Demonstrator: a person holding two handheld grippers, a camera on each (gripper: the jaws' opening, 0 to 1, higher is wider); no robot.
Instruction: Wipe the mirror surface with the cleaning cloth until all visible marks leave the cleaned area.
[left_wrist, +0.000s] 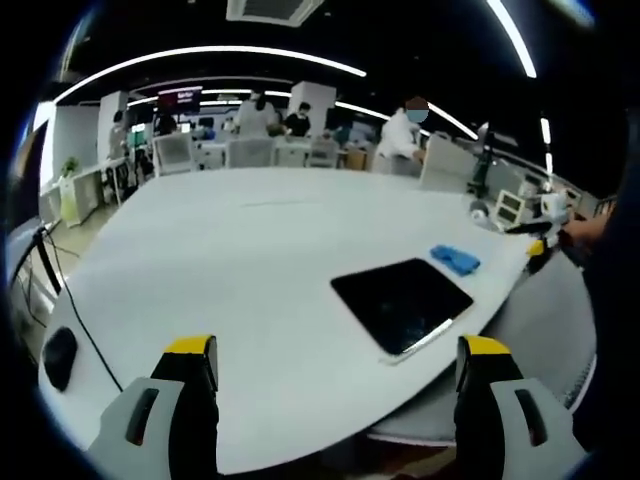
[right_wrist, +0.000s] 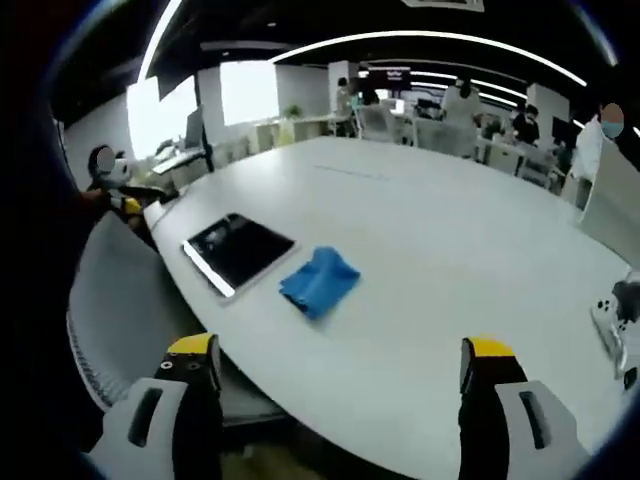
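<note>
Cleaning cloth (right_wrist: 319, 281): soft, light, crumpled; pinch its raised fold. Mirror (right_wrist: 238, 250): rigid, slippery, fragile. Both grippers' fingers wide, empty.

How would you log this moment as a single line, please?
phase: pre-grasp | left gripper: open, empty | right gripper: open, empty | blue cloth: on table, beside mirror | wiping: not begun
</note>
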